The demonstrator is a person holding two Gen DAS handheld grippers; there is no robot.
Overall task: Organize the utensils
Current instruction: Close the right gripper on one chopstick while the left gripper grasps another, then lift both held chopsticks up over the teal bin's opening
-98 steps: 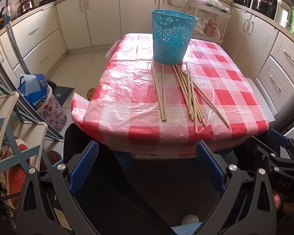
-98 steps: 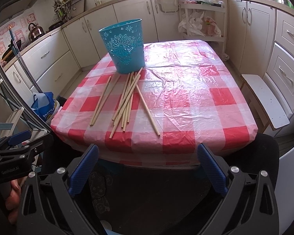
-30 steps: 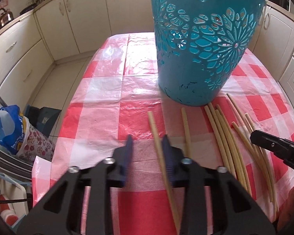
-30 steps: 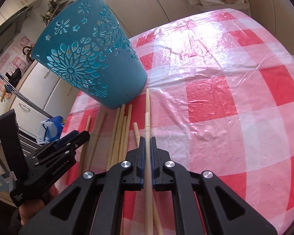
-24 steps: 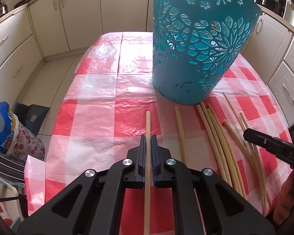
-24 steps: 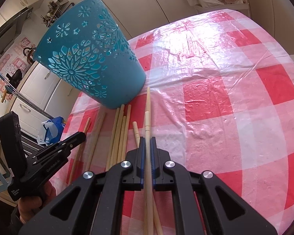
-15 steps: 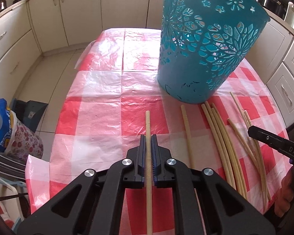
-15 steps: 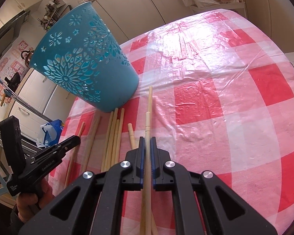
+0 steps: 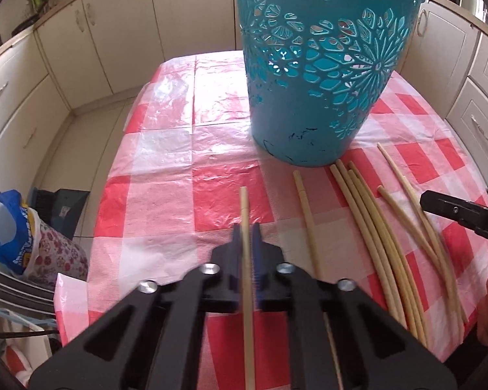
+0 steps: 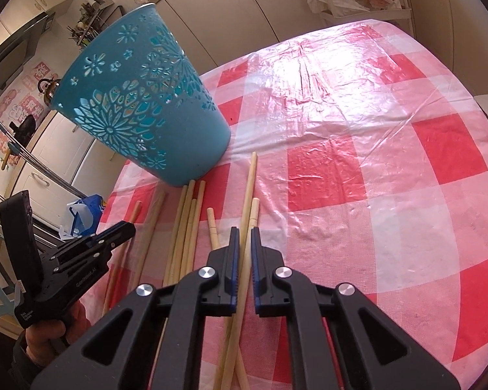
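Left gripper (image 9: 245,230): jaws clamped on one chopstick (image 9: 245,208), long axis running 6 to 12 o'clock, tip aimed at the checked tablecloth (image 9: 166,175). Right gripper (image 10: 243,237): jaws pinched on a second stick (image 10: 250,182), tip aimed at 12 o'clock, just beside the basket's base. Loose chopsticks (image 9: 367,214) are laid at 3 o'clock of the left gripper, roughly parallel, fanned toward the basket. Teal basket (image 9: 318,65): upright at 1 o'clock, blocking the sticks' far ends. Cabinets (image 9: 120,32) are ranged beyond.
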